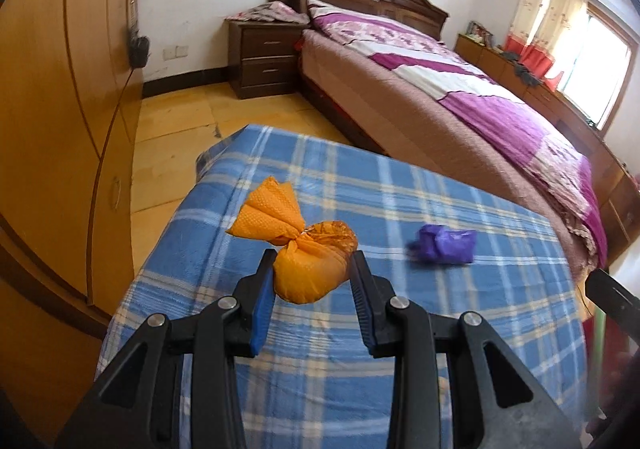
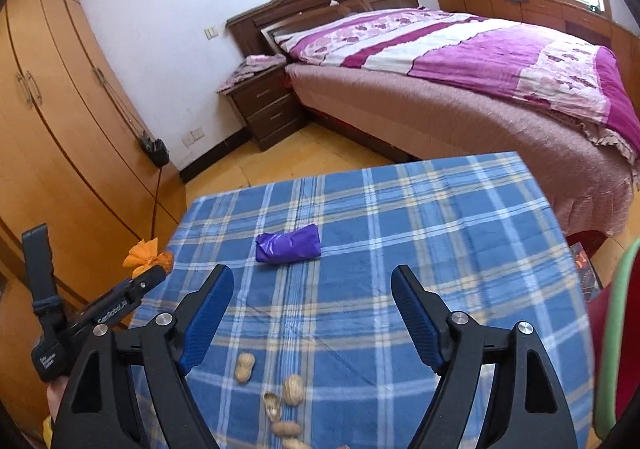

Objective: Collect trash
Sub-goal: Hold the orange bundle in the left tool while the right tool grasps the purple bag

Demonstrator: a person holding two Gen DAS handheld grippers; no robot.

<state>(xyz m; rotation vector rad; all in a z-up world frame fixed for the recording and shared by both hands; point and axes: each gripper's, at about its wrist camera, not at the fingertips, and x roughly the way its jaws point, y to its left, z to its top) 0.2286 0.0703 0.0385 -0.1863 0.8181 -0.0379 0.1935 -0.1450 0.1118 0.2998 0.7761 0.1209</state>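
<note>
My left gripper (image 1: pixel 314 263) is shut on a tied orange trash bag (image 1: pixel 310 261) and holds it above the blue plaid tablecloth (image 1: pixel 440 329). The left gripper also shows at the left of the right wrist view (image 2: pixel 160 269), with the orange bag (image 2: pixel 146 255) past the table's left edge. A folded purple bag (image 1: pixel 446 245) lies on the cloth; it lies ahead of my right gripper (image 2: pixel 312 277), which is open and empty above the table. Several peanut shells (image 2: pixel 280 397) lie on the cloth between the right fingers.
A bed with a purple quilt (image 2: pixel 480 61) stands beyond the table. A dark nightstand (image 2: pixel 264 105) is by the headboard. Wooden wardrobes (image 2: pixel 60 109) line the left wall. A green chair edge (image 2: pixel 616 329) is at the right.
</note>
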